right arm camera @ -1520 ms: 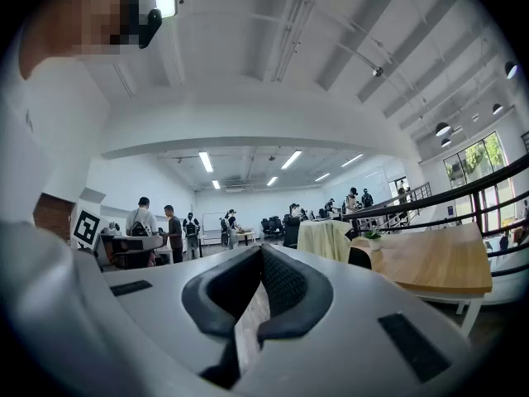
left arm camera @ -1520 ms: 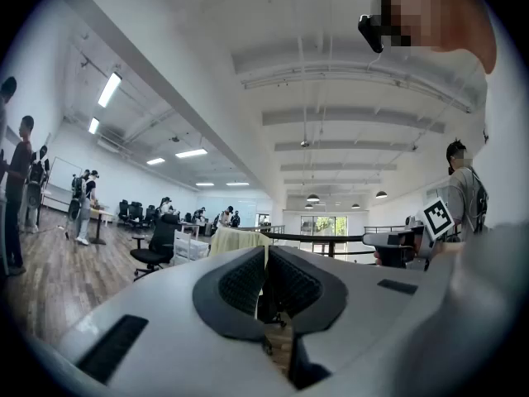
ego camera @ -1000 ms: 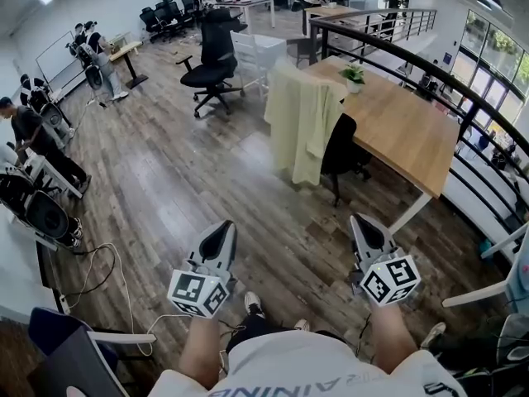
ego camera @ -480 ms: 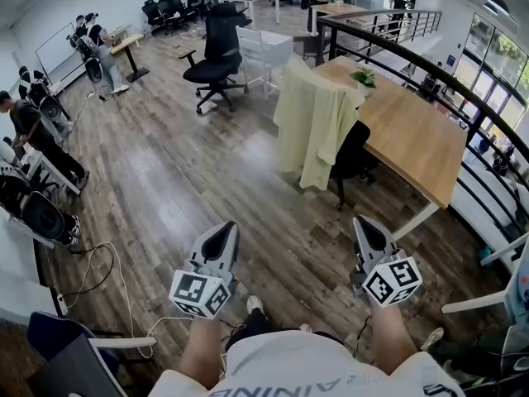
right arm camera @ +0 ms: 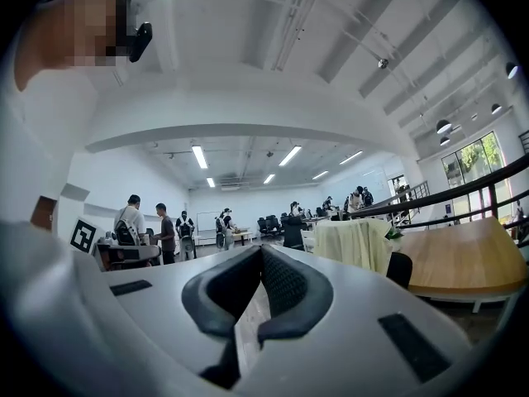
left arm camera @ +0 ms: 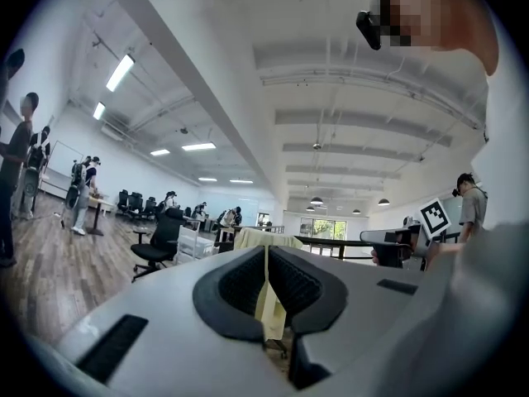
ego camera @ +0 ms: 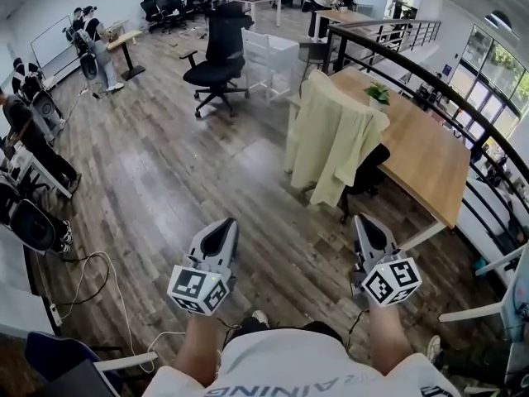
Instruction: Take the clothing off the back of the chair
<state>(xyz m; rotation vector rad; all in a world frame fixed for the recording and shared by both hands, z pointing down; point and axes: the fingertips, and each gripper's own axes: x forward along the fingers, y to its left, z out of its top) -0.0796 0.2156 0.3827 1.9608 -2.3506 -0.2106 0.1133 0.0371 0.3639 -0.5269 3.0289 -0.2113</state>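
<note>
chair (ego camera: 376, 170): mostly hidden under clothing (ego camera: 331, 135) | distant people (ego camera: 92, 46): too small to detail

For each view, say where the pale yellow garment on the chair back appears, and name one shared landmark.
Head view: garment right of centre, by the wooden table.
Left gripper view: garment at centre, below mid-height.
Right gripper view: garment right of centre.
Shared landmark: black office chair.

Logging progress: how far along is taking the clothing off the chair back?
Nothing done yet: the pale yellow garment hangs over the black chair by the wooden table. In hand: nothing; left gripper and right gripper are shut, empty, short of it. Left: reach, grasp, lift off.
</note>
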